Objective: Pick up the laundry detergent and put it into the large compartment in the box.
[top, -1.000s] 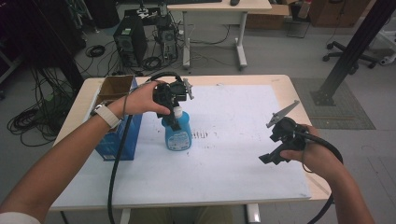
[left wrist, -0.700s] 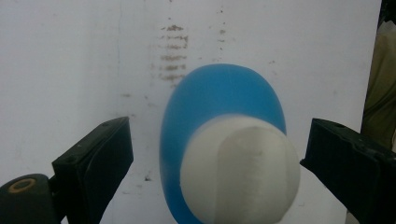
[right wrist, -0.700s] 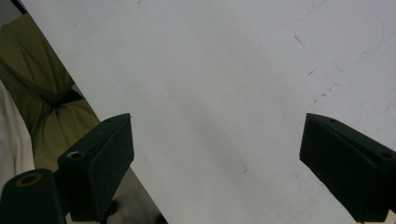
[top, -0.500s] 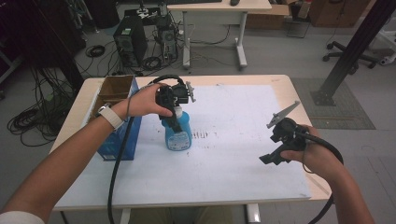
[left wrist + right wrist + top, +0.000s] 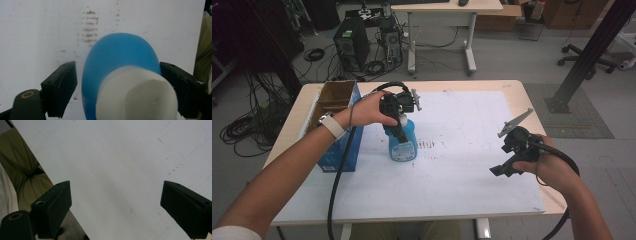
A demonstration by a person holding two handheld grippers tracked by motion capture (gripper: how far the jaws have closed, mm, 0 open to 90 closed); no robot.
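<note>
Centrally placed in the high view: translucent blue plastic bottle (image 5: 402, 144) with white cap, upright on white sheet (image 5: 462, 170). Left gripper (image 5: 117, 82) just closing around its neck, one pad not yet touching; uneven squeeze could tip it. Right gripper (image 5: 116, 207) wide open, empty. Beyond the table, cables, computer towers.

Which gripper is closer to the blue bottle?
Left. The left gripper straddles the blue bottle from above, its jaws just closing; the right gripper sits far off to its right.
</note>
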